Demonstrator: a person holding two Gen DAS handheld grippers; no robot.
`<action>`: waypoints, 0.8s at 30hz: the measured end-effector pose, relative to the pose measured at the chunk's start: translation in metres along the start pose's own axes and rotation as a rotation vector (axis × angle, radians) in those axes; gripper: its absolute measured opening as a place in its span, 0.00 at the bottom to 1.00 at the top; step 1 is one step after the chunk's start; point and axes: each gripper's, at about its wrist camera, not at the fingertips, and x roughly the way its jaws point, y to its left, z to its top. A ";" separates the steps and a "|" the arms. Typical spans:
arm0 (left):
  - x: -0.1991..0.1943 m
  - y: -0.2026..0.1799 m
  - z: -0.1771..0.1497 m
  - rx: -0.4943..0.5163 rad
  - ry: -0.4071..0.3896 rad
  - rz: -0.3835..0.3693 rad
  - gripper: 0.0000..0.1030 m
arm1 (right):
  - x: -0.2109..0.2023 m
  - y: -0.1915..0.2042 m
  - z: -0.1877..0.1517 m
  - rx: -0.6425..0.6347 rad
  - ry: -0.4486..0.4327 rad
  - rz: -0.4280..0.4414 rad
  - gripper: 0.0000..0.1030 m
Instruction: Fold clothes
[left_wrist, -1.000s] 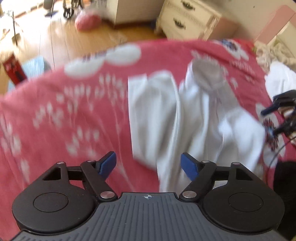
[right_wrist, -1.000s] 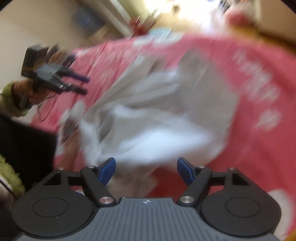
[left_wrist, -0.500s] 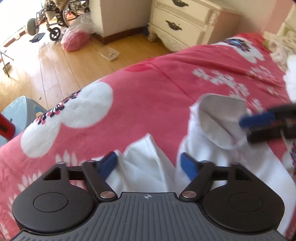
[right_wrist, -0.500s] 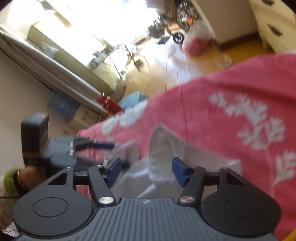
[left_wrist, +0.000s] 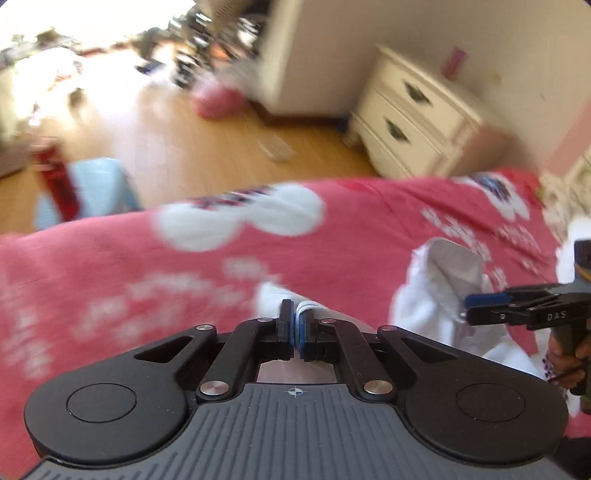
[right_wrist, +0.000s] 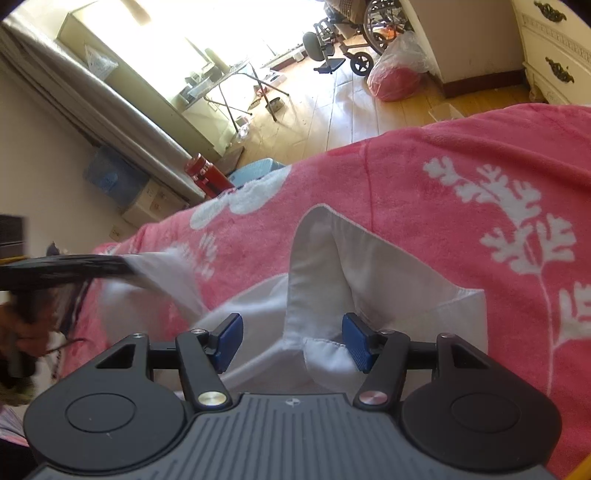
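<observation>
A white cotton garment (right_wrist: 373, 280) lies crumpled on a pink floral bedspread (right_wrist: 461, 155), occupying the lower centre of the right wrist view and the lower right of the left wrist view. The left gripper (left_wrist: 296, 325) has its jaws brought together on a thin white fold of the garment, which shows between the blue pads at the lower centre of the left wrist view; that view is motion-blurred. The right gripper (right_wrist: 292, 341) has its jaws standing apart, having narrowed slightly just now; a raised seam or collar edge of the garment lies between the blue pads, and neither pad presses on it. In the left wrist view the right gripper enters from the right edge, beside a standing fold of the cloth. A cream two-drawer nightstand (left_wrist: 413, 110) stands at upper right, on a wooden plank floor (left_wrist: 207, 155). A red cylindrical bottle (right_wrist: 205, 177) stands at left of centre in the right wrist view.
</observation>
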 end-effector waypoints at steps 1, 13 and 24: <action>-0.015 0.012 -0.008 -0.028 -0.013 0.034 0.01 | 0.000 0.001 -0.002 -0.008 0.001 -0.005 0.61; -0.058 0.120 -0.124 -0.397 0.211 0.245 0.09 | 0.007 0.014 -0.013 -0.051 0.032 -0.054 0.61; -0.065 0.100 -0.077 -0.226 0.061 0.068 0.67 | 0.015 0.018 -0.018 -0.081 0.069 -0.074 0.62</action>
